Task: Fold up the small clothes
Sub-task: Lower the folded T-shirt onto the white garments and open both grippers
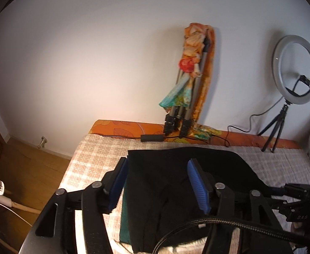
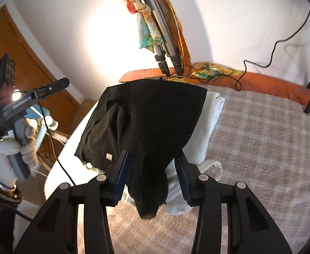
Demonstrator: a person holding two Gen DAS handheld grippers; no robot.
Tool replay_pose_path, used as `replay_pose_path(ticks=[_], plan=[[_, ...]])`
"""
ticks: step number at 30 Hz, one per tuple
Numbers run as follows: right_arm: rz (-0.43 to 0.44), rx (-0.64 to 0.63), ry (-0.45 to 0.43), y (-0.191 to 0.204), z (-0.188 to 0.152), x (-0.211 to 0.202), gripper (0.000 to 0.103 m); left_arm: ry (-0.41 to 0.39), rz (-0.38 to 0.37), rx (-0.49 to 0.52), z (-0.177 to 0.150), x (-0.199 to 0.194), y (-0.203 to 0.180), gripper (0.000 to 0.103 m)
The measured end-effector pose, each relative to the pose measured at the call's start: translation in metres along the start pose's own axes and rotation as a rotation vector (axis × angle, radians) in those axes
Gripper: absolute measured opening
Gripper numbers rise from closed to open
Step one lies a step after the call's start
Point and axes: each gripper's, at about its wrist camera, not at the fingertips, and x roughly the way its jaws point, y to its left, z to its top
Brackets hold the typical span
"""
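A black garment (image 1: 176, 182) lies on the checked bedcover (image 1: 87, 158), near its left edge. My left gripper (image 1: 157, 182) hangs over it, blue pads wide apart and pressing on nothing; it is open. In the right wrist view the same black garment (image 2: 150, 114) lies in loose folds, and a narrow end of it runs down between the fingers of my right gripper (image 2: 152, 158). Those jaws stand apart with a gap at the right pad, so the cloth is not pinched. A gloved hand (image 2: 6, 152) holds the left tool at the far left.
White cloth (image 2: 210, 122) lies under the black garment, and teal cloth (image 1: 125, 218) shows at its left side. A scarf-draped folded tripod (image 1: 182, 97), a ring light (image 1: 296, 69) on a small stand and loose cables (image 2: 239, 82) line the back wall. The bed's left edge drops to a wooden floor (image 1: 32, 169).
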Motion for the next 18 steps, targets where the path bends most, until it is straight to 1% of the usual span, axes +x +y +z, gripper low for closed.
replay_pose_path(ticks=[2, 5, 7, 10, 12, 14, 15, 18], plan=[[-0.012, -0.023, -0.019, 0.004, -0.002, -0.011, 0.049, -0.015, 0.011, 0.017, -0.004, -0.013, -0.009, 0.067], [-0.022, -0.045, -0.042, 0.009, -0.004, -0.029, 0.050, -0.028, 0.023, 0.038, -0.010, -0.031, -0.023, 0.075], [-0.024, -0.052, -0.059, 0.011, -0.007, -0.042, 0.050, -0.042, 0.029, 0.041, -0.015, -0.046, -0.034, 0.084], [-0.026, -0.058, -0.079, 0.014, -0.012, -0.056, 0.050, -0.069, 0.037, 0.041, -0.022, -0.068, -0.049, 0.092], [-0.031, -0.067, -0.094, 0.015, -0.017, -0.068, 0.052, -0.083, 0.051, 0.048, -0.027, -0.080, -0.061, 0.095], [-0.038, -0.078, -0.106, 0.016, -0.022, -0.077, 0.059, -0.098, 0.064, 0.058, -0.032, -0.090, -0.072, 0.099], [-0.043, -0.085, -0.114, 0.016, -0.025, -0.082, 0.060, -0.109, 0.069, 0.065, -0.036, -0.098, -0.079, 0.102], [-0.055, -0.105, -0.132, 0.018, -0.032, -0.097, 0.064, -0.130, 0.065, 0.077, -0.046, -0.116, -0.095, 0.103]])
